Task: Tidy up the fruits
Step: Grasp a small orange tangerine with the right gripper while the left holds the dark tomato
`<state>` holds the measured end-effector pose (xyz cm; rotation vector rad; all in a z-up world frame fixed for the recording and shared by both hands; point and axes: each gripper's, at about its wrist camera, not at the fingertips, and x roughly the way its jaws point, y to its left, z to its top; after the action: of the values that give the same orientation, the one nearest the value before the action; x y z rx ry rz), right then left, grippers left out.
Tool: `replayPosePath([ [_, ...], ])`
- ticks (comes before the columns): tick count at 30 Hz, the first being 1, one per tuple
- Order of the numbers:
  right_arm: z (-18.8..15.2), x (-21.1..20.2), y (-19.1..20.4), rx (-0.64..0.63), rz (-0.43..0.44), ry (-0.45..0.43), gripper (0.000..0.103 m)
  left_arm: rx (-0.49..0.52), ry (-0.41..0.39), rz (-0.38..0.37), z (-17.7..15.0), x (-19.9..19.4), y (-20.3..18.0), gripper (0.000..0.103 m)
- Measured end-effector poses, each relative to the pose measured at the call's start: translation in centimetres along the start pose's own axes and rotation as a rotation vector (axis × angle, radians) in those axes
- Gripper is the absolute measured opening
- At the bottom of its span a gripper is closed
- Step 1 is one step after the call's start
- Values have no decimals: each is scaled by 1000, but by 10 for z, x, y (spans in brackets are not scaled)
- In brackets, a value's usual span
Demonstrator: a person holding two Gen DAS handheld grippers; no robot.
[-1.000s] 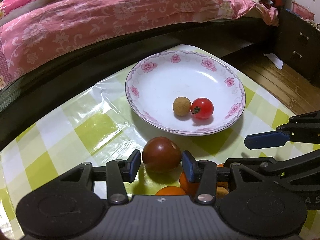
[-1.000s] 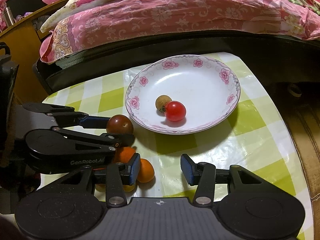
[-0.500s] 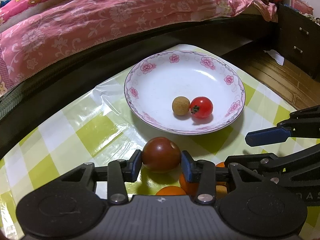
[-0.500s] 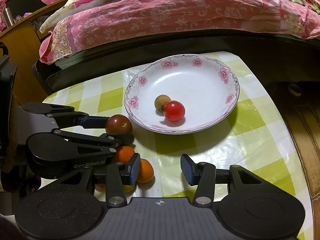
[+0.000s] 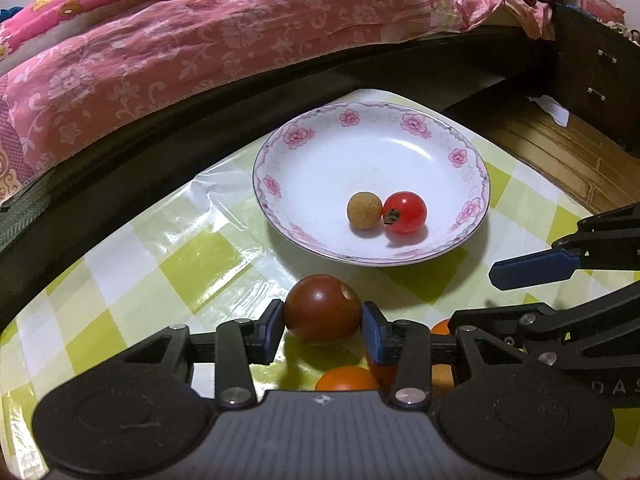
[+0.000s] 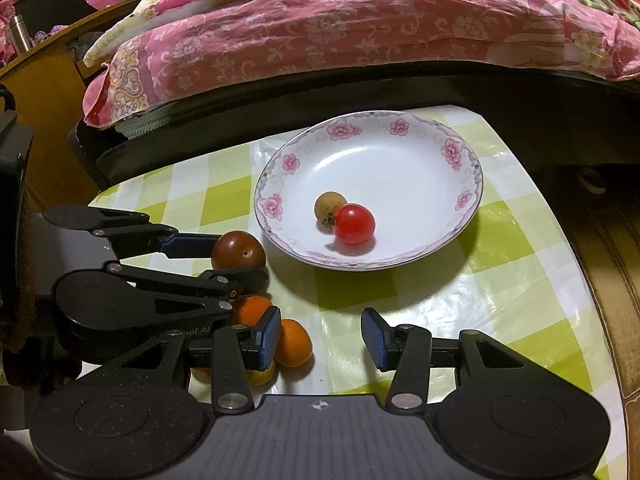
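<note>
**Dark tomato pinched beside the plate**

The left gripper clamps a glossy brown-red tomato just short of the floral plate, which holds a red cherry tomato touching a tan longan. Green-checked oilcloth, pink bedspread behind. Only the right view shows the right gripper gaping, unladen, beside small oranges

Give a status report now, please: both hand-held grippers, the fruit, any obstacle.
Left hand-held gripper shut on dark tomato. Right hand-held gripper open, empty. Plate holds red tomato and longan. Path to plate clear.
</note>
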<state>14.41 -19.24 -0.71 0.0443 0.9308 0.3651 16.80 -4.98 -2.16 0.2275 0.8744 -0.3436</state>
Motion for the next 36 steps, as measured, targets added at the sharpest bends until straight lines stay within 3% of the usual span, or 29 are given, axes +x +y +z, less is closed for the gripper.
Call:
replayPosePath([
  [15, -1, 1, -8, 1, 7, 18, 42, -35, -2, 1, -5, -10, 18, 48],
  [22, 3, -3, -13, -35, -91, 19, 42, -56, 10, -4, -11, -11, 27, 48],
  [27, 1, -3, -13, -11, -8, 29, 42, -67, 22, 2, -14, -7, 32, 48],
  [36, 1, 17, 0, -36, 8, 72, 42, -69, 17, -3, -13, -5, 32, 49],
])
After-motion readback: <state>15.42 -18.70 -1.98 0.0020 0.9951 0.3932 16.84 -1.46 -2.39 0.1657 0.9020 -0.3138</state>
